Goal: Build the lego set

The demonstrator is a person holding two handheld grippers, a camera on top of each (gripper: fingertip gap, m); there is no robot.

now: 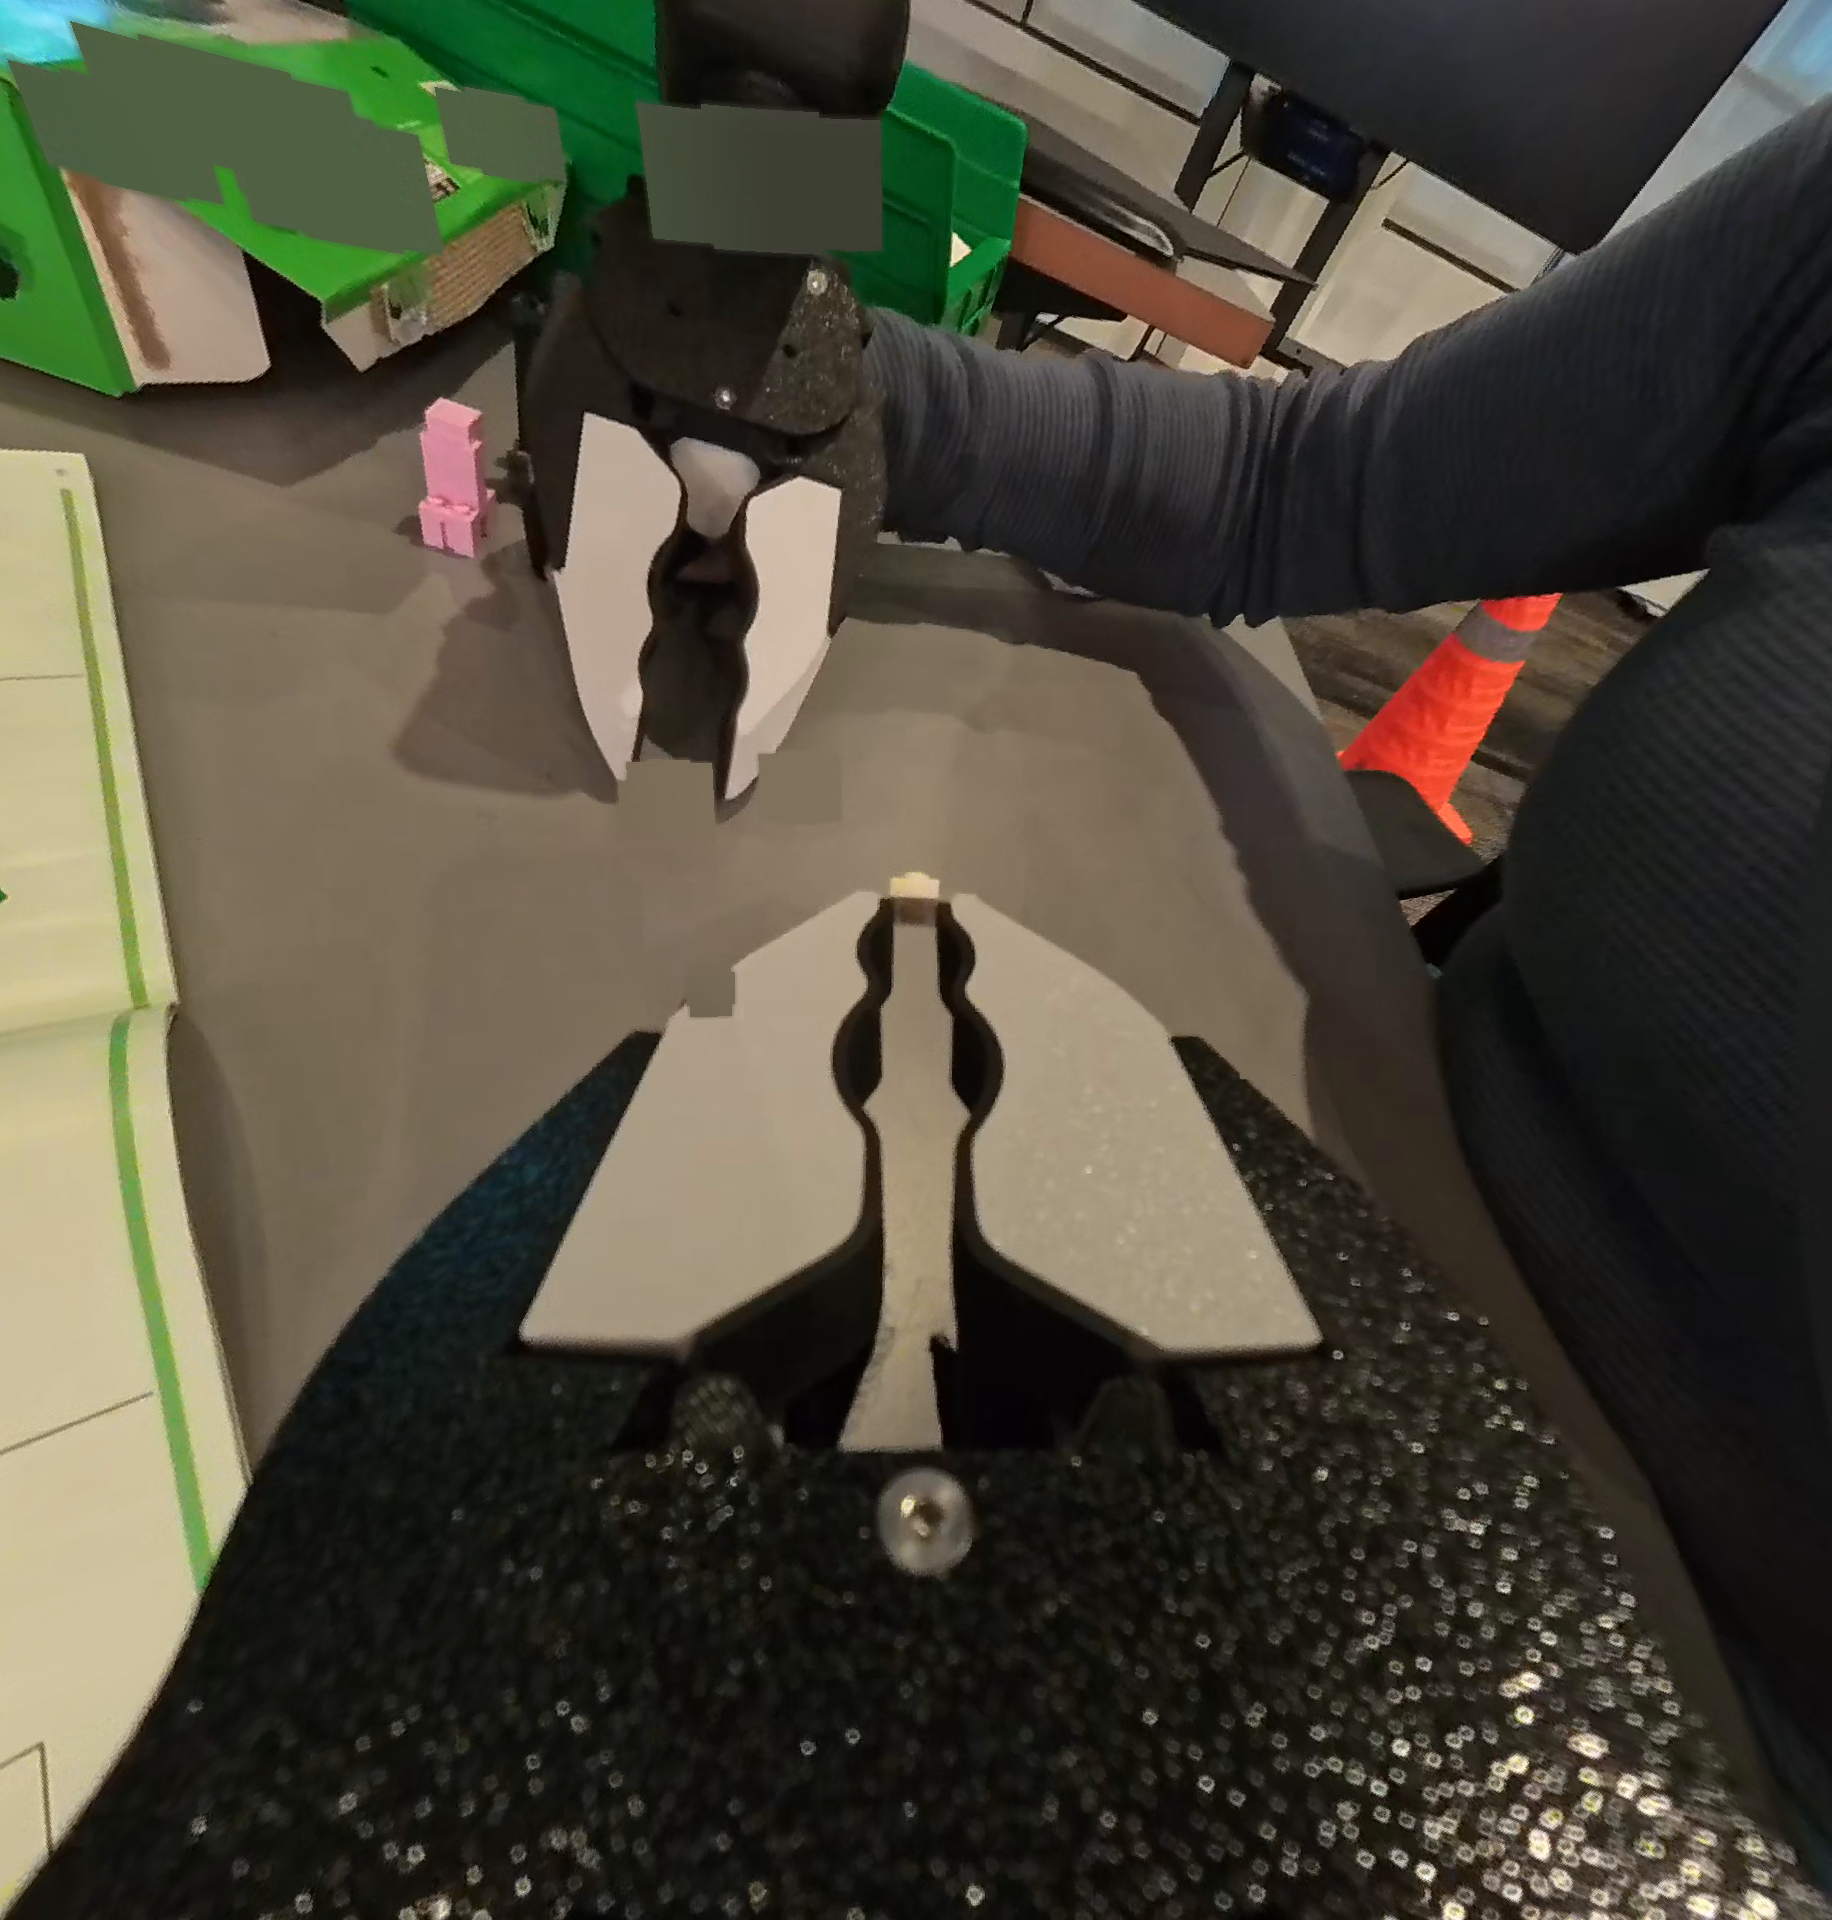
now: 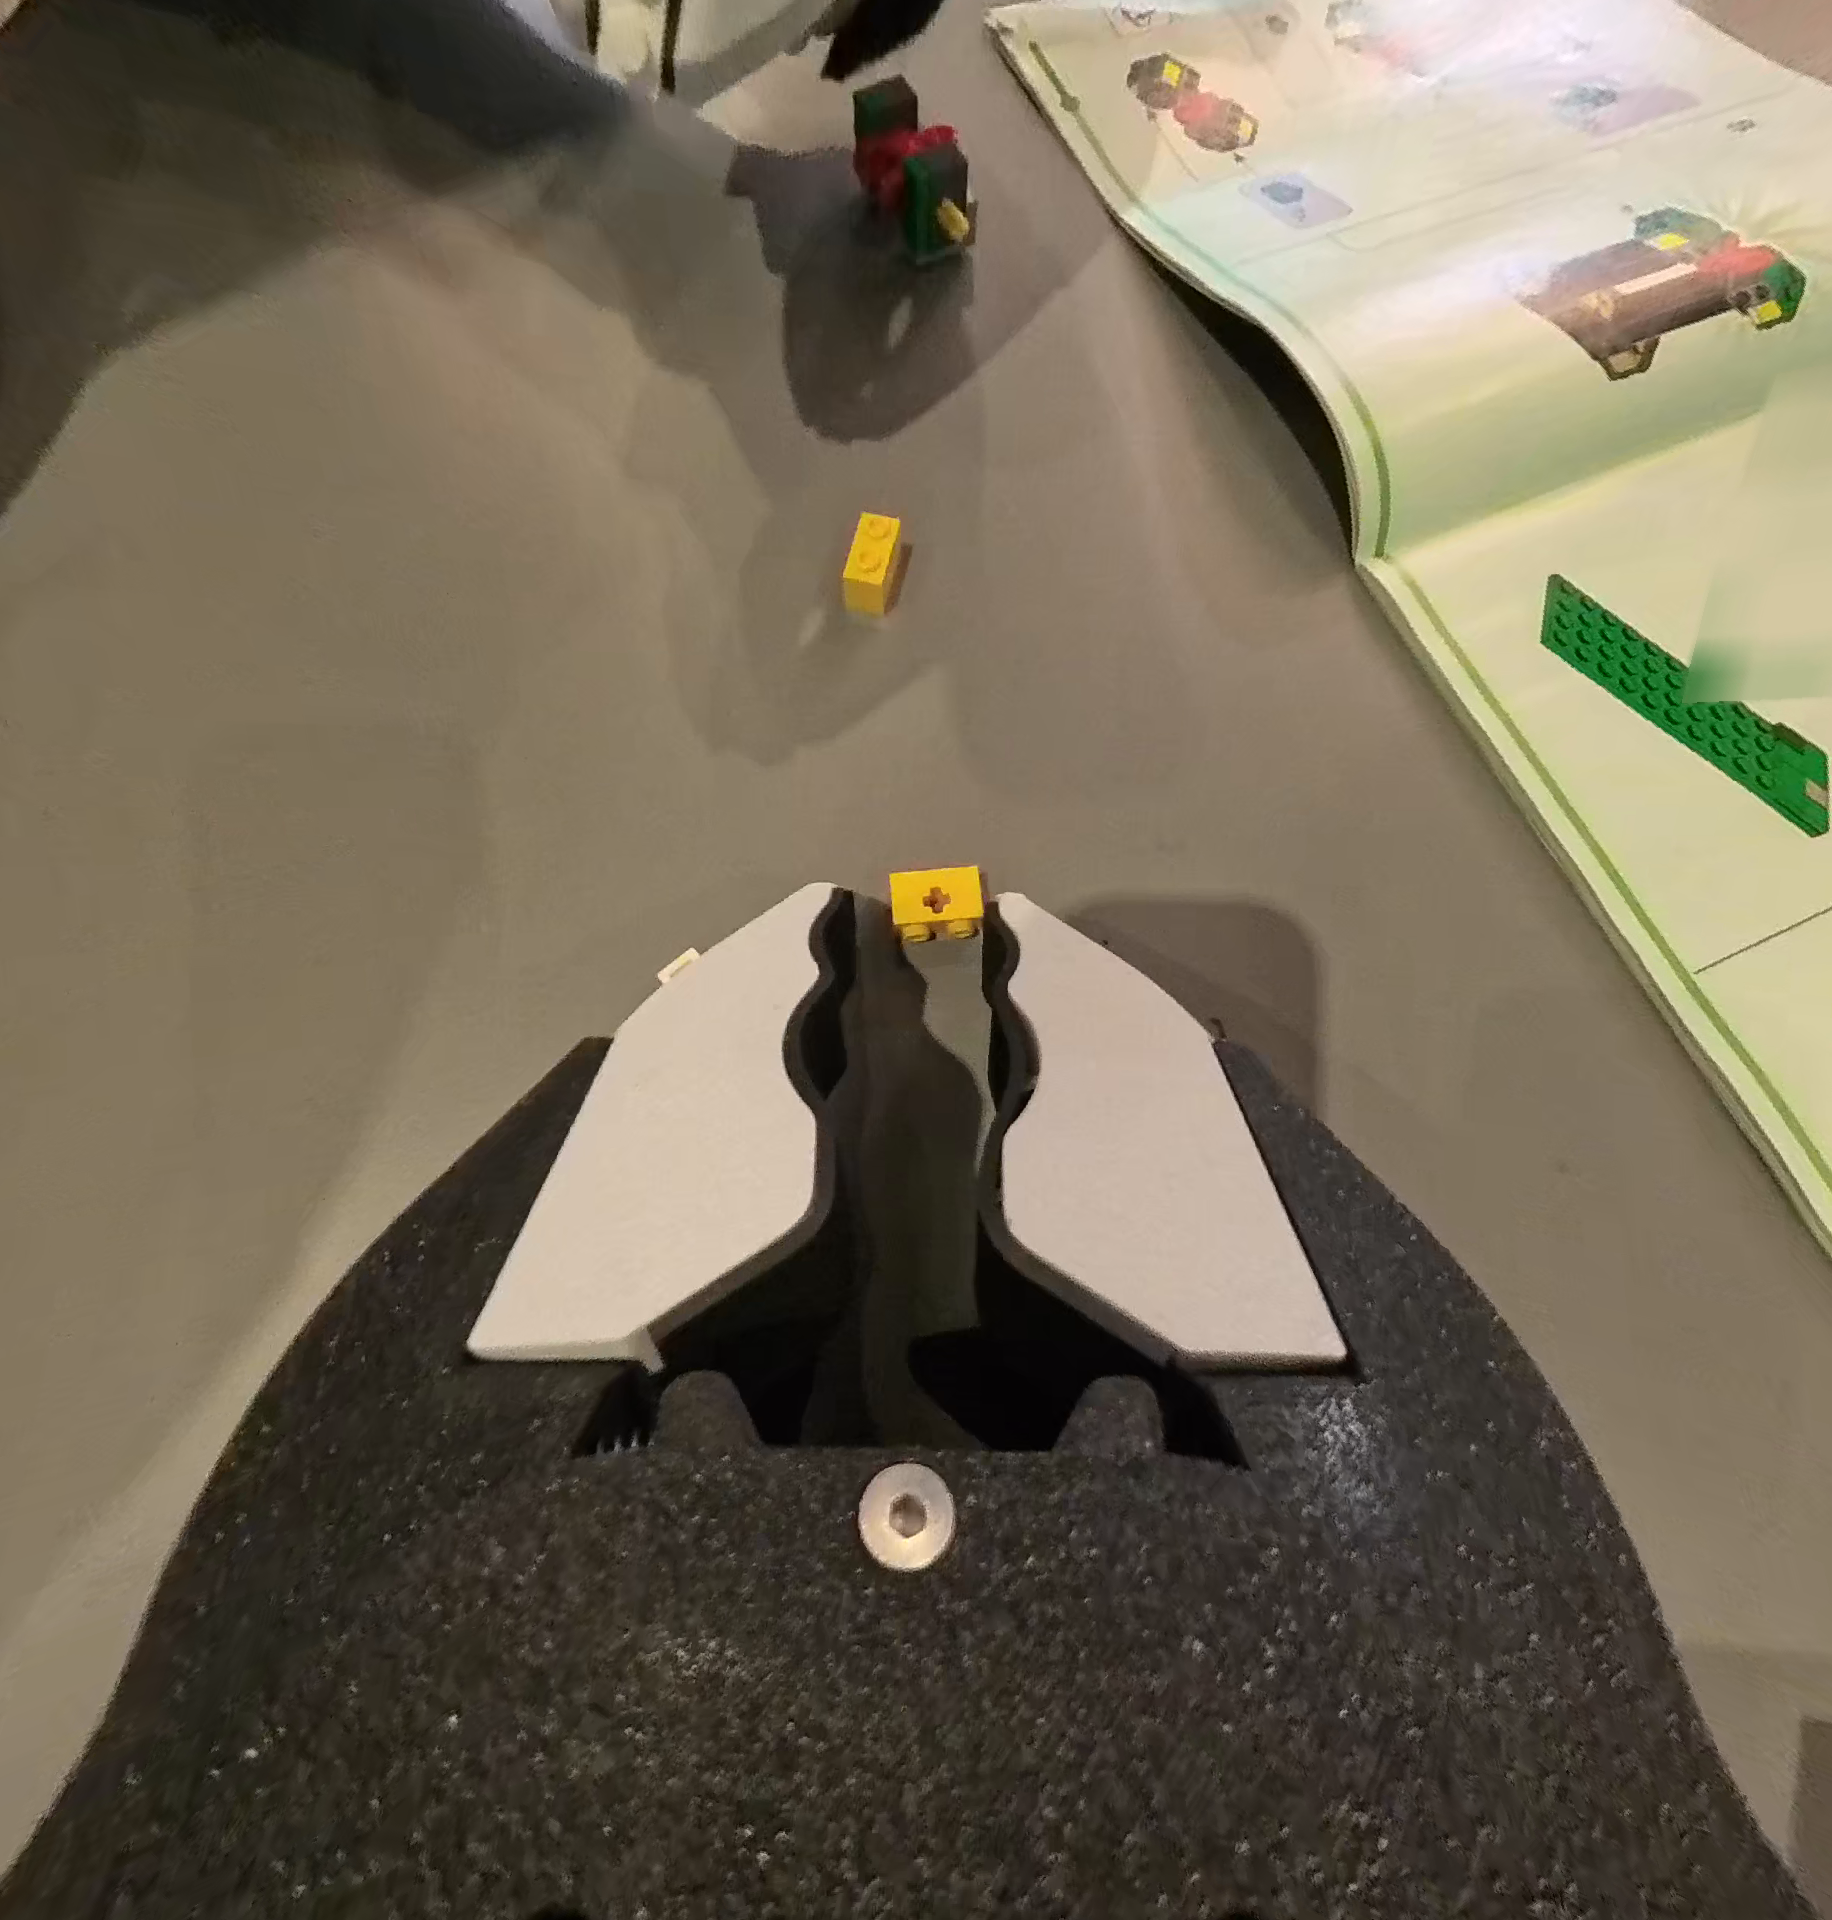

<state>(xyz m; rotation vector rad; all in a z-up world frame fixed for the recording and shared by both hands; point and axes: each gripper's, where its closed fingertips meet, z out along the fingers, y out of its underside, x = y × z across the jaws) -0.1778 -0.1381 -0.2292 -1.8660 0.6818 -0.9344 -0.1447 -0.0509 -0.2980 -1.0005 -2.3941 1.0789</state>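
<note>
Between the tips of the right gripper (image 2: 933,906), at the centre of the right wrist view, sits a small yellow brick (image 2: 937,902); it shows a cross-shaped hole on its facing side and two studs pointing toward the camera, and the fingers (image 2: 1088,997) are clenched on it. Above it in the frame a second yellow brick (image 2: 874,564) with two studs on top lies loose on the grey counter (image 2: 372,727), well apart from the held one. Near the top centre stands a small part-built model (image 2: 917,177) of dark green, red and black pieces with a yellow peg sticking out of its side. An open instruction booklet (image 2: 1514,499) with pale green pages fills the upper right, lying flat on the counter.

At the centre of the left wrist view, the left gripper (image 1: 914,902) pinches a tiny off-white piece (image 1: 914,885) at its fingertips, the fingers drawn close around it. The right gripper appears again in the upper middle, pointing down toward the counter, carried by an arm in a dark ribbed sleeve (image 1: 1307,457) that reaches in from the right. A pink brick figure (image 1: 457,476) stands upright just beside it to the left. Green cardboard boxes (image 1: 299,239) sit along the upper left, their contents not visible, and an orange cone (image 1: 1452,686) stands on the floor at the right.
</note>
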